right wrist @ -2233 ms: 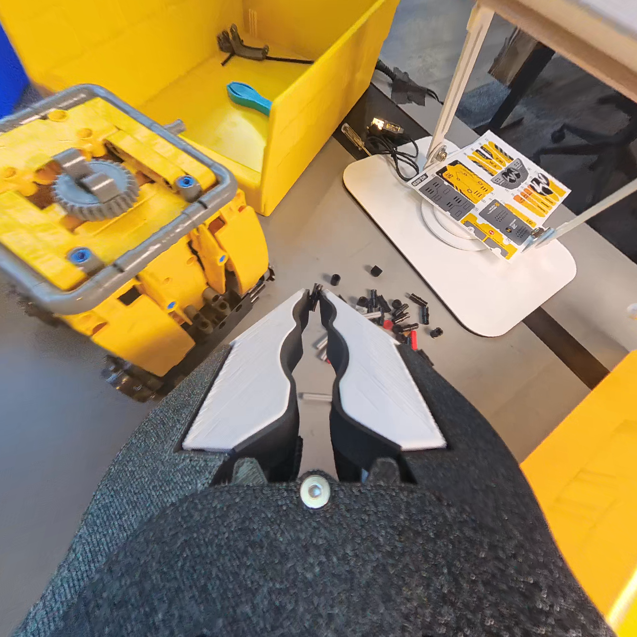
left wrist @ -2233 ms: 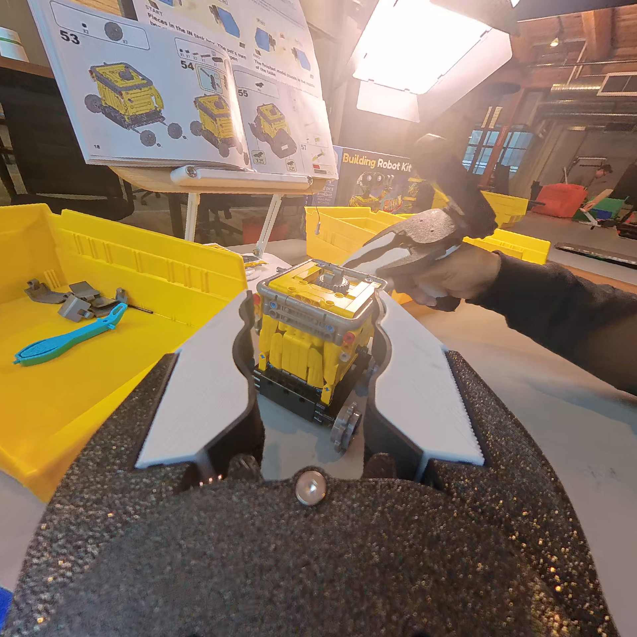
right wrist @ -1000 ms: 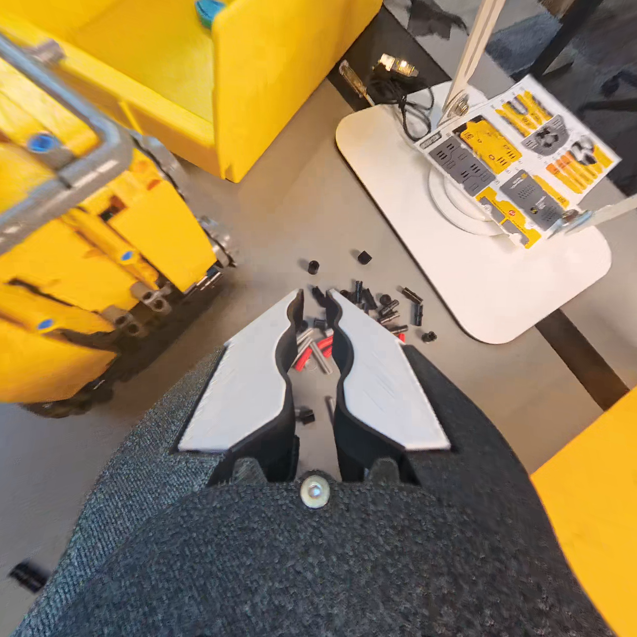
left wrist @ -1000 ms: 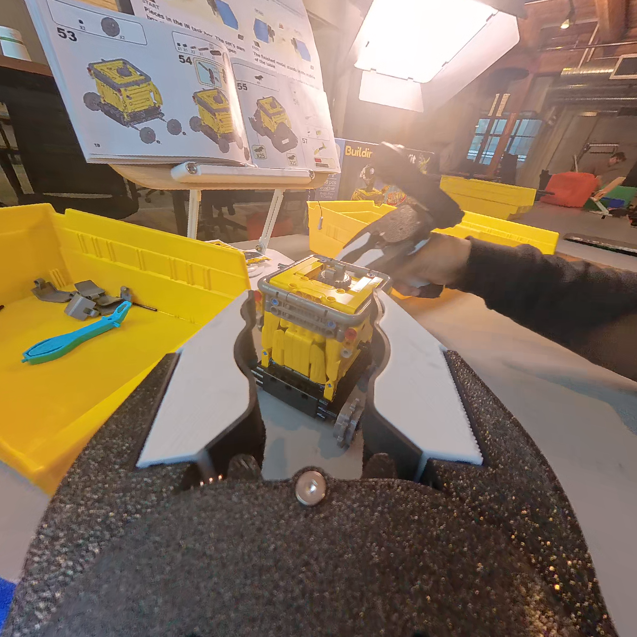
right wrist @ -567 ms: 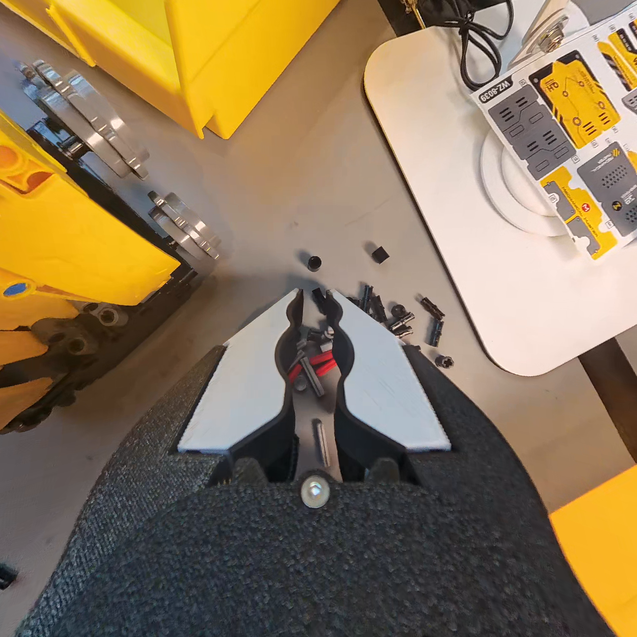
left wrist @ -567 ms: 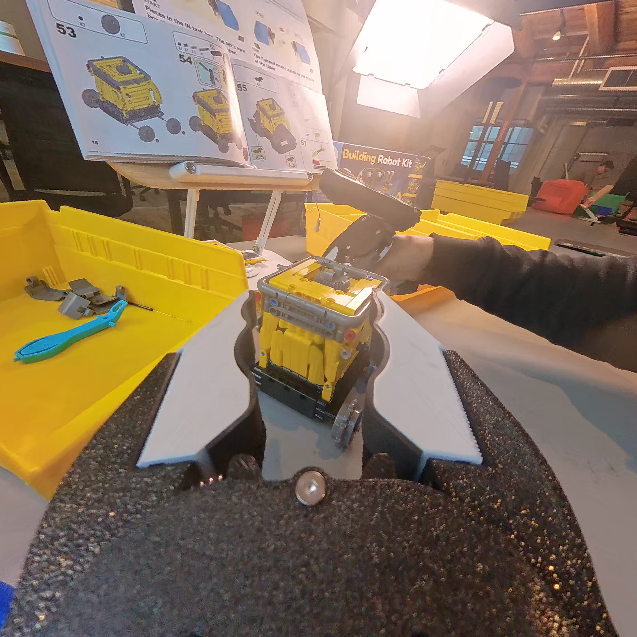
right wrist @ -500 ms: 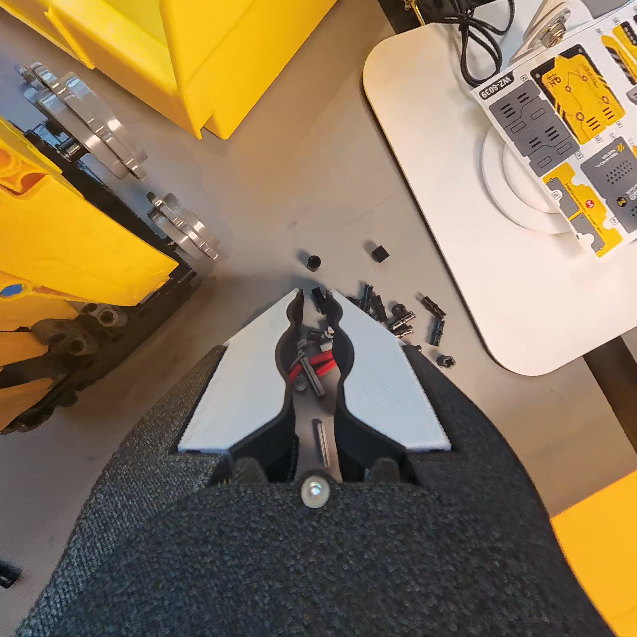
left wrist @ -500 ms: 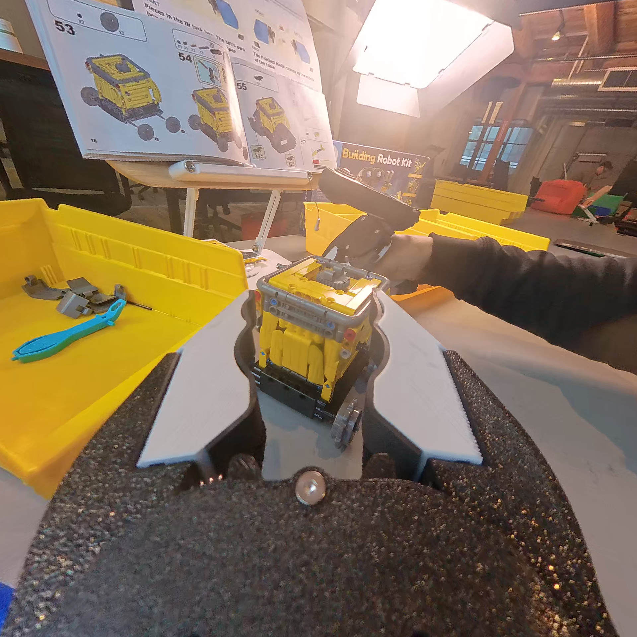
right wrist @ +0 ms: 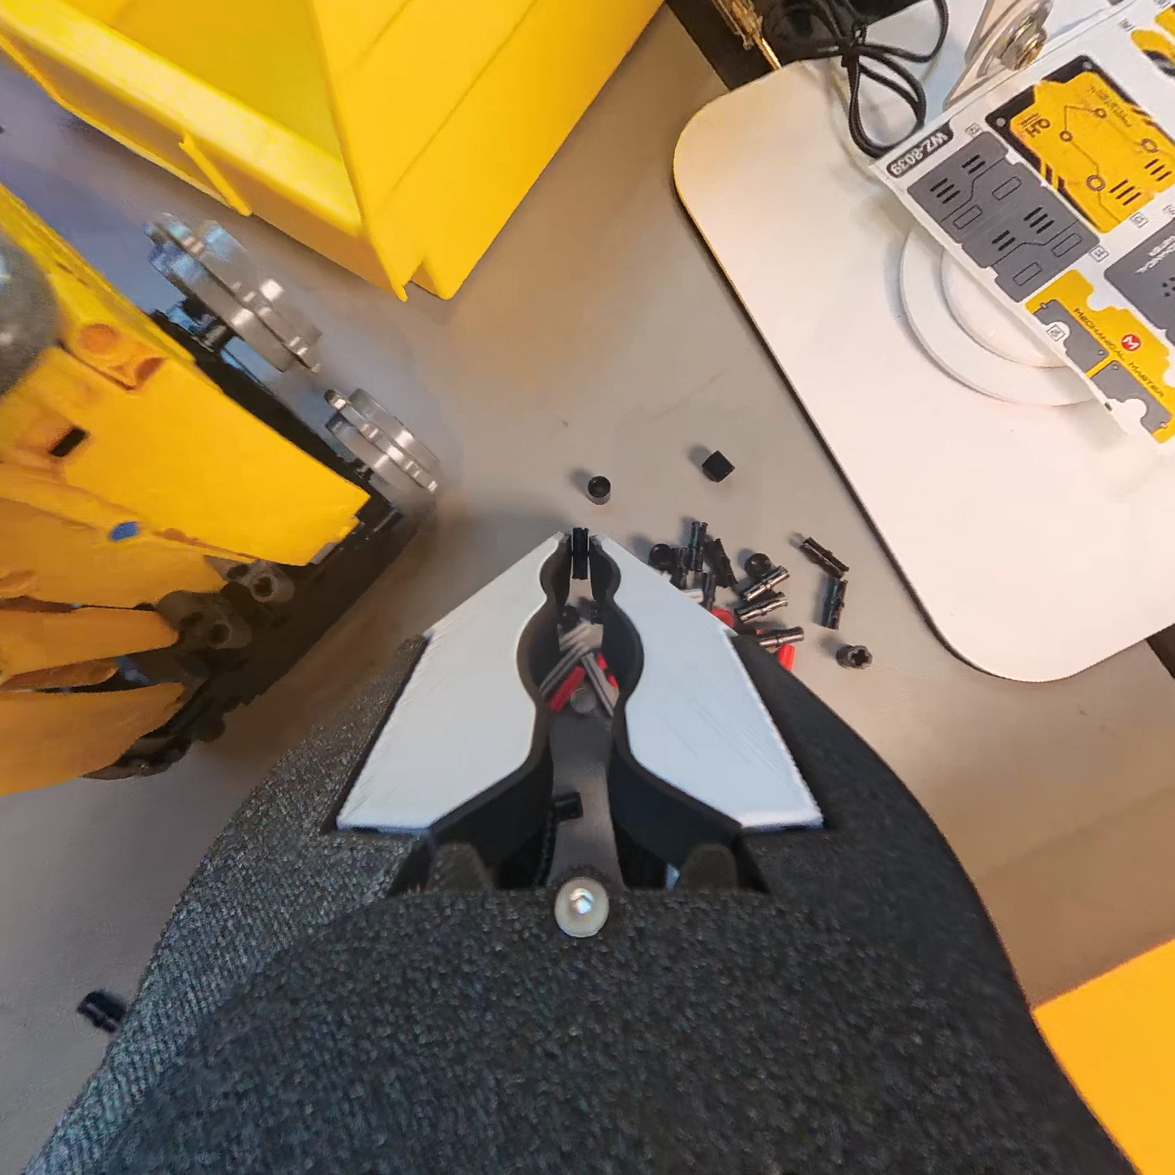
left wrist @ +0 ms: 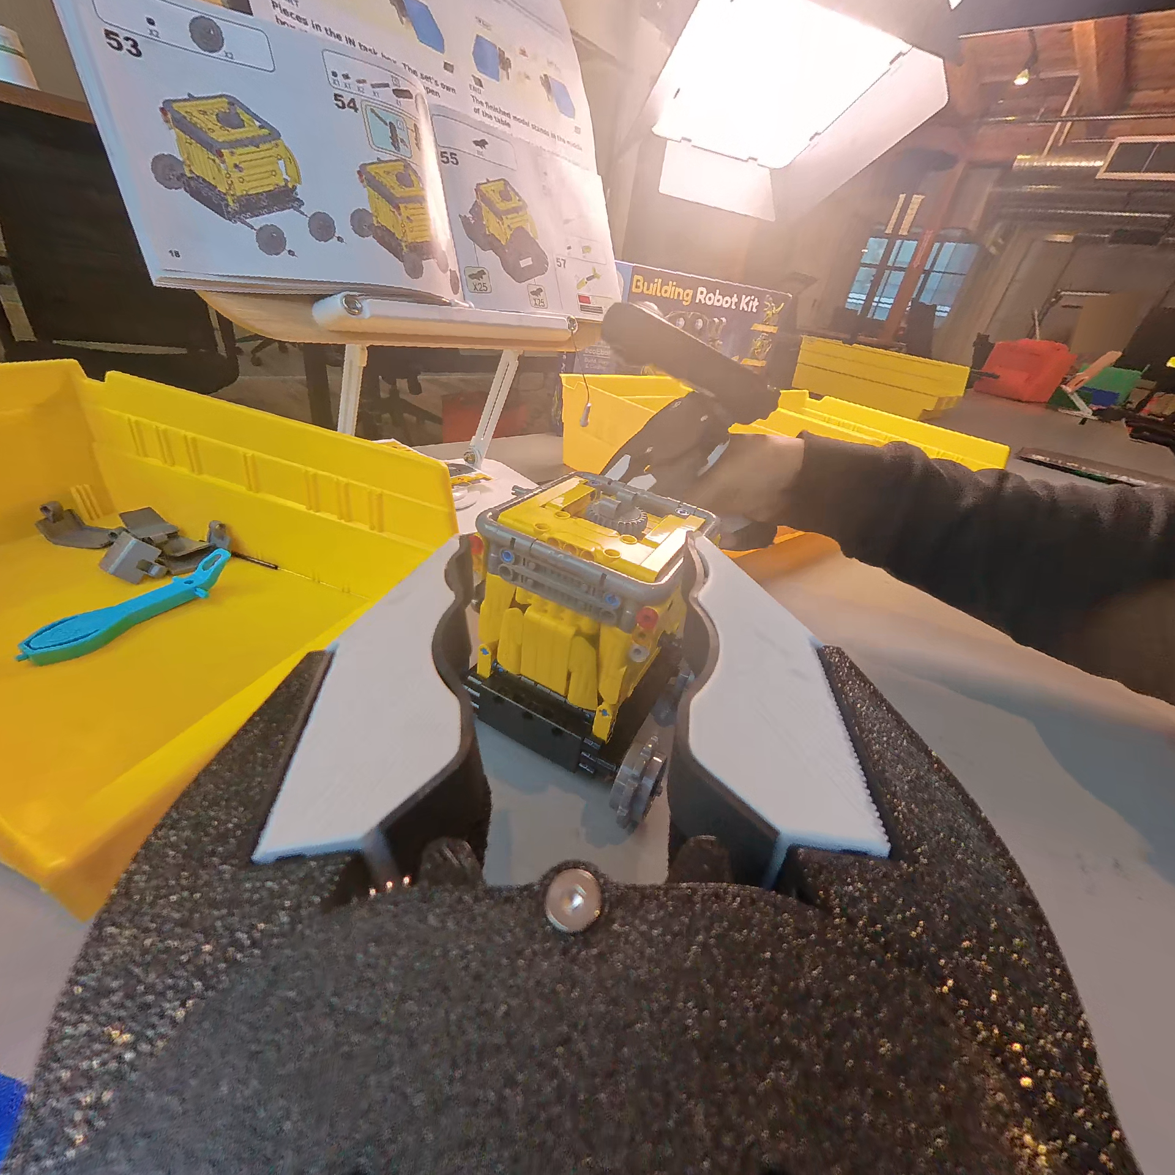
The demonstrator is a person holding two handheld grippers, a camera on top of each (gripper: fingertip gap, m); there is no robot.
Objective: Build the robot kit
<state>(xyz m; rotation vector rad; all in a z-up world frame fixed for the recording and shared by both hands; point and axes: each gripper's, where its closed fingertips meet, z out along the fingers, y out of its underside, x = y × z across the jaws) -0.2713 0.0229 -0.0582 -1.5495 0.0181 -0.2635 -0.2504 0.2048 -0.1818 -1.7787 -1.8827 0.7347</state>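
Left gripper (left wrist: 575, 572): fingers are set on both flanks of the yellow brick-built robot body (left wrist: 575, 610), which is clamped upright on the grey tabletop (left wrist: 954, 763). A grey gear (left wrist: 607, 508) is seen on the model's top, inside a grey frame; a grey sprocket wheel (left wrist: 636, 788) is fitted low on its near right corner.

Right gripper (right wrist: 577, 550): tips are pressed together on a small black connector pin (right wrist: 577, 552), which is pinched across its middle with its long axis running roughly in line with the fingers, pointing away from the camera. Whether it is lifted clear of the table cannot be told. A scatter of black pins, red pieces and grey axles (right wrist: 756, 591) lies just beside and under the tips, to their right.

Key relation: in the right wrist view the model (right wrist: 159, 508) lies to the left of the pinched pin, near but apart, with two grey wheels (right wrist: 381, 439) on the side facing it. In the left wrist view the right gripper (left wrist: 667, 445) is seen just behind the model.

Around: yellow bin (left wrist: 267, 458) at left, holding a teal brick separator (left wrist: 121, 617) and grey parts (left wrist: 127, 540); open instruction booklet (left wrist: 318, 146) on a stand; sticker sheet (right wrist: 1049, 210) on the stand's white base (right wrist: 890, 413).
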